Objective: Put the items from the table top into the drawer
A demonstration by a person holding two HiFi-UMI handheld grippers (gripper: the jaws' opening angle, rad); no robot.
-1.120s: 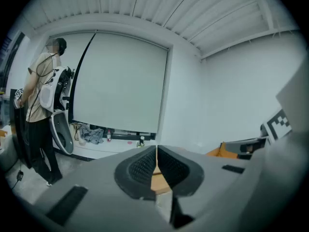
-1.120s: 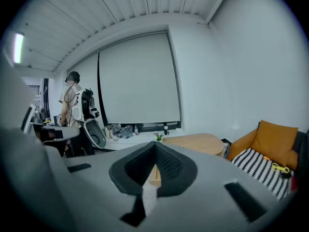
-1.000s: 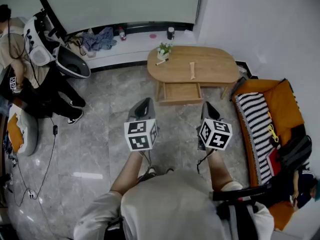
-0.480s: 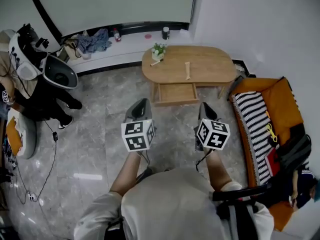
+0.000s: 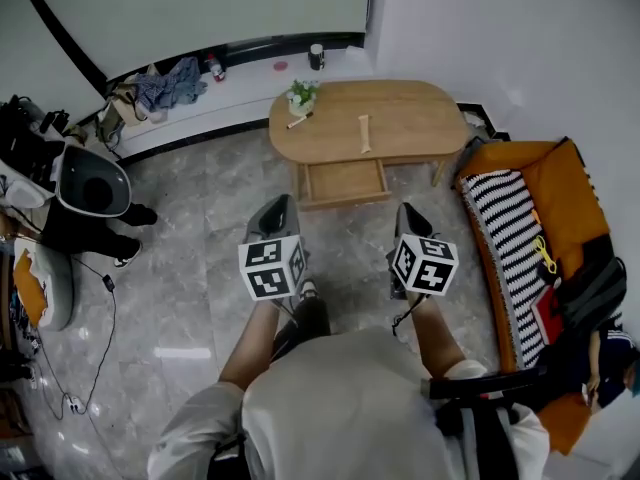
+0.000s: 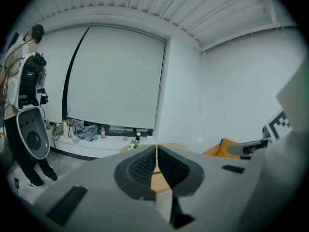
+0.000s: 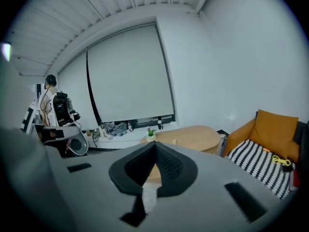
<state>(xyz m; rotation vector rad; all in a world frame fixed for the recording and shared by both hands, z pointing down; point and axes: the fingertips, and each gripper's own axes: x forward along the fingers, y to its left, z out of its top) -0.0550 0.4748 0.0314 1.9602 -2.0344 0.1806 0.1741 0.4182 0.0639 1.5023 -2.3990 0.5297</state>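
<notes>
- The left gripper [image 5: 279, 211] is clenched on nothing: in the left gripper view its dark ribbed pads [image 6: 144, 166] meet along a thin line
- The right gripper [image 5: 409, 218] is likewise clenched and empty; in the right gripper view its two pads touch at the tip with nothing between them
- In the head view the two grippers are held side by side above the grey marble floor [image 5: 190, 268], the left at 9 o'clock of the right, both pointing toward 12 o'clock
- The wooden table [image 5: 425, 118] stands at 12 o'clock of the grippers, well apart from them
- Its drawer [image 5: 345, 182] is pulled open on the near side, at 6 o'clock of the table top
- On the table top a small potted plant [image 5: 301, 94] stands at the 9 o'clock end
- A pen [image 5: 298, 120] lies just beside the plant, at its 6 o'clock
- A pale stick-shaped item [image 5: 365, 134] lies near the middle of the top, apart from both
- An orange sofa [image 5: 565, 183] with a black-and-white striped cover [image 5: 510, 238] sits at 3 o'clock of the grippers
- A low white ledge [image 5: 250, 83] runs along the wall at 11 o'clock of the table, carrying a heap of blue-grey cloth [image 5: 168, 80] and a dark cup [image 5: 316, 56]
- At 9 o'clock of the grippers, near the picture's edge, are a person's dark-trousered legs [image 5: 95, 233]
</notes>
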